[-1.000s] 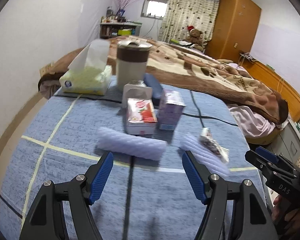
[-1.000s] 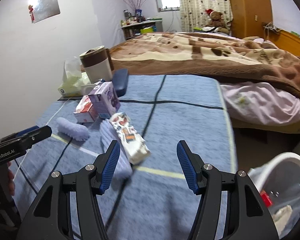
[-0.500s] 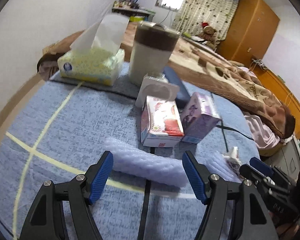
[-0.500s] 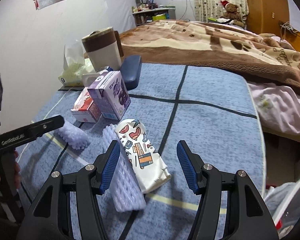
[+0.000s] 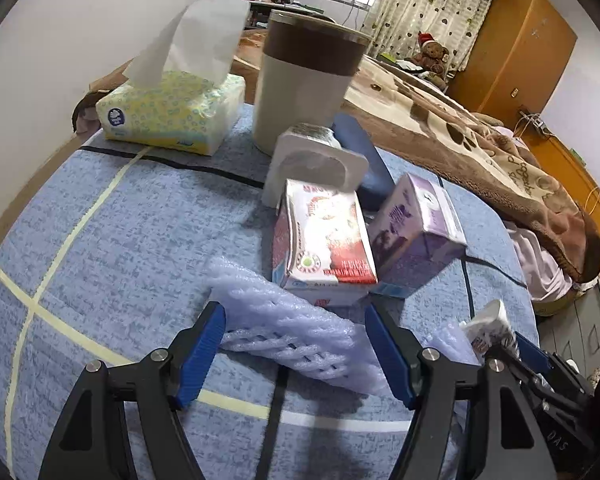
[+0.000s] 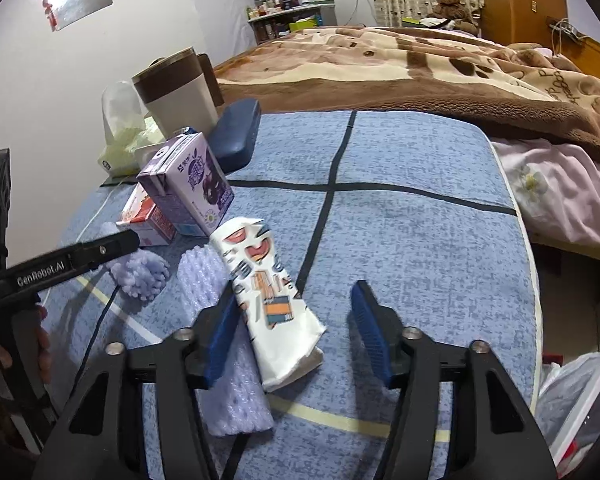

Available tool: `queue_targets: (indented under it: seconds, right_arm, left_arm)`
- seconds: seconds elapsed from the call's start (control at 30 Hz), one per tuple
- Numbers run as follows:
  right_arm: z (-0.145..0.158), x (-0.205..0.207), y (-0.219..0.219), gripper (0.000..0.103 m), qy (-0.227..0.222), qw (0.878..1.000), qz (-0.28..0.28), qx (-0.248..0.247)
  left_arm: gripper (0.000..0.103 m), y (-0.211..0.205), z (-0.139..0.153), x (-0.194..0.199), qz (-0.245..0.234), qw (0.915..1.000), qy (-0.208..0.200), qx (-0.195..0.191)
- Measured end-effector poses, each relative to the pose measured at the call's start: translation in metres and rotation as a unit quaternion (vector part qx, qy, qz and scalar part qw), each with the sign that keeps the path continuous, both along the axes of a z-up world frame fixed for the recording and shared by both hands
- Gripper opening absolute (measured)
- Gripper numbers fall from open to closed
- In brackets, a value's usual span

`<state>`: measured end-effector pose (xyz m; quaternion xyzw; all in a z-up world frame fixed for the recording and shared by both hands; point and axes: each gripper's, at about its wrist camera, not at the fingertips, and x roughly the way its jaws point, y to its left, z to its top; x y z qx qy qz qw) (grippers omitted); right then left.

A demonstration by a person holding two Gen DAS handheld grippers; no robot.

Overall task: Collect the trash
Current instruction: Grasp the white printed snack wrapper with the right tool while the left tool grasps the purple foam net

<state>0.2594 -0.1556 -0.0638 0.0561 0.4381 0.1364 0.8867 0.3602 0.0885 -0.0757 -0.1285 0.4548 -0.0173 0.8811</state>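
The right gripper [image 6: 294, 330] is closing its jaws around the printed wrapper [image 6: 269, 300] at the lower middle of its view; the left pad is touching it, the right pad is apart (better to centre first, avoiding the foam net [image 6: 224, 344] beside). The left gripper [image 5: 296, 350] is standing wide around another foam sleeve [image 5: 292, 326], not pressing yet.

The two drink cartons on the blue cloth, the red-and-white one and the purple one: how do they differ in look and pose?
The red-and-white carton carries red print on white; the purple carton is lilac with dark fruit artwork. The red-and-white carton lies on a broad side, while the purple carton stands tilted against it. The red-and-white carton sits nearer the foam net; the purple carton is nearer the navy case. Both are small, box-shaped and touching.
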Motion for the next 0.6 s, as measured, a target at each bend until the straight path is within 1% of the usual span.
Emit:
queue_targets:
  seconds: [0.03,0.07,0.13,0.23,0.27,0.3,0.43,0.53,0.6]
  right_arm:
    - [0.000,0.000,0.000,0.047,-0.001,1.000,-0.001,-0.001]
    - [0.000,-0.001,0.000,0.041,-0.002,1.000,-0.003,-0.004]
    - [-0.001,-0.002,-0.001,0.040,-0.002,1.000,-0.005,-0.002]
    - [0.000,-0.003,-0.001,0.038,-0.004,1.000,-0.005,-0.003]
    - [0.000,-0.004,-0.001,0.036,-0.006,1.000,-0.003,-0.005]
    - [0.000,-0.005,-0.001,0.036,-0.007,1.000,-0.002,-0.006]
    - [0.001,-0.009,-0.005,0.034,-0.008,1.000,-0.007,-0.003]
    - [0.002,-0.015,-0.007,0.032,-0.011,1.000,-0.010,-0.002]
    - [0.003,-0.018,-0.007,0.032,-0.013,1.000,-0.012,-0.003]
  left_arm:
    - [0.072,-0.002,-0.001,-0.001,-0.001,1.0000,0.001,0.003]
    - [0.072,-0.004,-0.002,-0.002,-0.003,1.0000,0.002,0.004]
    - [0.072,-0.006,-0.002,-0.003,-0.003,1.0000,0.004,0.004]
    - [0.072,-0.005,-0.003,-0.006,-0.009,0.9999,0.009,-0.009]
    - [0.071,-0.005,-0.003,-0.007,-0.012,0.9998,0.011,-0.008]
    - [0.066,-0.003,-0.002,-0.009,-0.014,0.9998,0.014,-0.007]
    - [0.060,0.005,-0.001,-0.018,-0.021,0.9995,0.020,-0.013]
    - [0.059,0.011,-0.003,-0.025,-0.021,0.9988,0.029,-0.033]
    - [0.059,0.015,-0.006,-0.026,-0.017,0.9977,0.033,-0.057]
